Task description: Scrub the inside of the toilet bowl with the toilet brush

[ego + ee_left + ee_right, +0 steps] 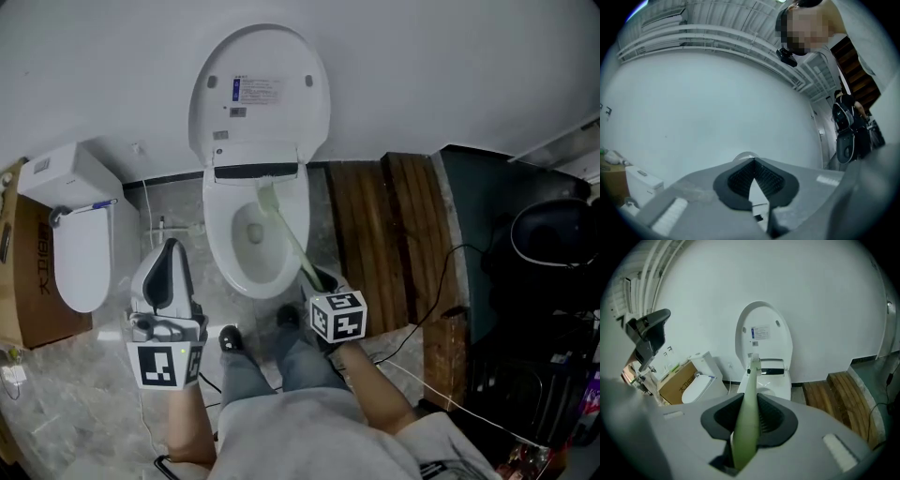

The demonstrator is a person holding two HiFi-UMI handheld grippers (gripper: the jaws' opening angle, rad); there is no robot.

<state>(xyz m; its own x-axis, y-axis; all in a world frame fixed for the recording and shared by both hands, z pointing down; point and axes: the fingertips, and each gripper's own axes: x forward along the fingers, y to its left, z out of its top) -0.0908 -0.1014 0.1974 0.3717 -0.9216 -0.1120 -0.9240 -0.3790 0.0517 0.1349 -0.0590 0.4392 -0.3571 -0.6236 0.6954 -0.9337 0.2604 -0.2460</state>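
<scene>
A white toilet (221, 267) stands with its lid (260, 89) raised; the bowl is open. My right gripper (319, 278) is at the bowl's front right, shut on the handle of a pale green toilet brush (287, 234). The brush head (267, 196) reaches to the back of the bowl, just below the hinge. In the right gripper view the brush (749, 399) runs between the jaws of my right gripper (749, 422) toward the toilet (780, 386). My left gripper (169, 249) is left of the bowl, tilted up at the wall, and in its own view the left gripper (752, 161) is shut and holds nothing.
A second white toilet (82, 246) and a cardboard box (26, 281) stand at the left. A wooden step (375, 234) lies right of the bowl, with dark bags (553, 244) and cables beyond. The person's legs and shoes (231, 339) are just before the bowl.
</scene>
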